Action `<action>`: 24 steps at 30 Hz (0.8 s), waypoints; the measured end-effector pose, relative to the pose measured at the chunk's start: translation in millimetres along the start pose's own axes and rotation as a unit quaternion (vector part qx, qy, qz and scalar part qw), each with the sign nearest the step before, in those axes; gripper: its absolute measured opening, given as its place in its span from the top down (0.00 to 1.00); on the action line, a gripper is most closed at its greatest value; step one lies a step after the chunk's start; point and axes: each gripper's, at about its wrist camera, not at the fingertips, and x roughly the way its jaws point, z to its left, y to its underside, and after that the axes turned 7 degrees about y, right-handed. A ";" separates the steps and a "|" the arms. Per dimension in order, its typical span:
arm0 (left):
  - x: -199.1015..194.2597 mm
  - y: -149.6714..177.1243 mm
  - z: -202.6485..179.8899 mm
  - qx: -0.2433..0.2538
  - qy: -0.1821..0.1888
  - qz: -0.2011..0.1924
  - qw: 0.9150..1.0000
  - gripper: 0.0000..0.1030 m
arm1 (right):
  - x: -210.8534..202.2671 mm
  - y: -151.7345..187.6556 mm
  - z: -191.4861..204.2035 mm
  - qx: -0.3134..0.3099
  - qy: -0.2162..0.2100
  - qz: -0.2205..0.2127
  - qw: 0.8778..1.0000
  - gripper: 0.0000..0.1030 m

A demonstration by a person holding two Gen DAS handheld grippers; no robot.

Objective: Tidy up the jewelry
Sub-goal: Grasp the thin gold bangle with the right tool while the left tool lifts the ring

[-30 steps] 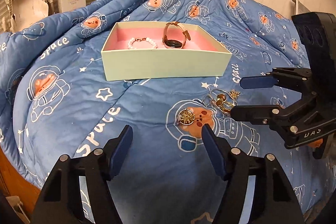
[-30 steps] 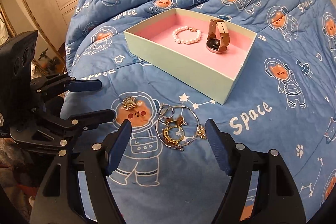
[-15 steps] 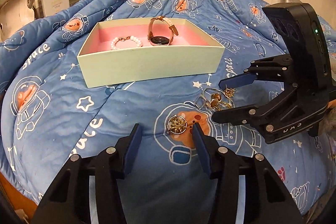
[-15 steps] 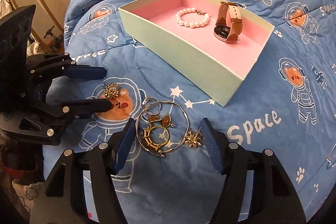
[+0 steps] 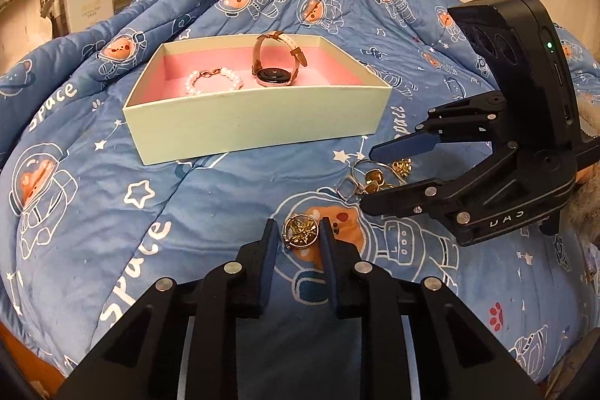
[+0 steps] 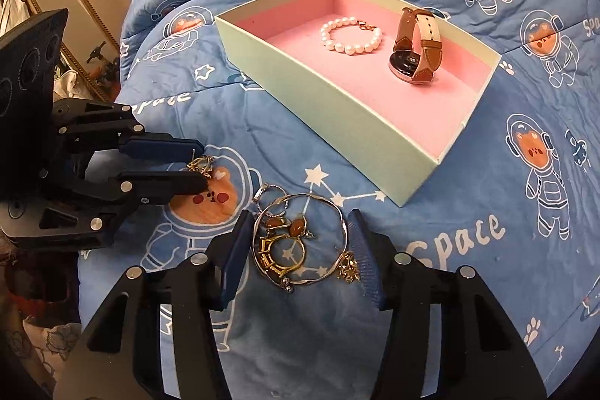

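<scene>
Left gripper [image 5: 296, 237]: jaws narrowed around a gold brooch [image 5: 301, 231] lying on the blue quilt [image 5: 210, 205]; firm contact cannot be told. Right gripper [image 6: 300, 246]: jaws wide, straddling a jewelry pile [image 6: 296, 242] of silver bangle, gold ring and amber earrings, gripping nothing. Far: pale green box [image 6: 337, 100], pink-lined, holding a pearl bracelet [image 6: 350, 36] and, right of it, a brown-strapped watch [image 6: 414, 55].

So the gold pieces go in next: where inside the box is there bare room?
In the box, pink lining lies bare at the near right, below the watch, and at the far left of the pearl bracelet. Crowded: the back middle, between the two.
</scene>
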 end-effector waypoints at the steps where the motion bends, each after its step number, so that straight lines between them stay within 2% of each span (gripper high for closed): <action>1: -0.4 0.2 -0.4 -0.001 0.000 0.000 1.000 0.82 | -0.6 -0.3 0.8 -0.001 0.003 0.000 1.000 0.49; 16: -22.9 -1.9 1.6 -0.034 0.013 -0.030 0.999 0.82 | -27.3 4.7 8.0 0.046 0.006 -0.040 0.998 0.49; 24: -43.3 -7.6 -5.3 -0.035 0.013 -0.050 0.998 0.82 | -54.7 0.7 12.9 0.093 -0.007 -0.080 0.992 0.49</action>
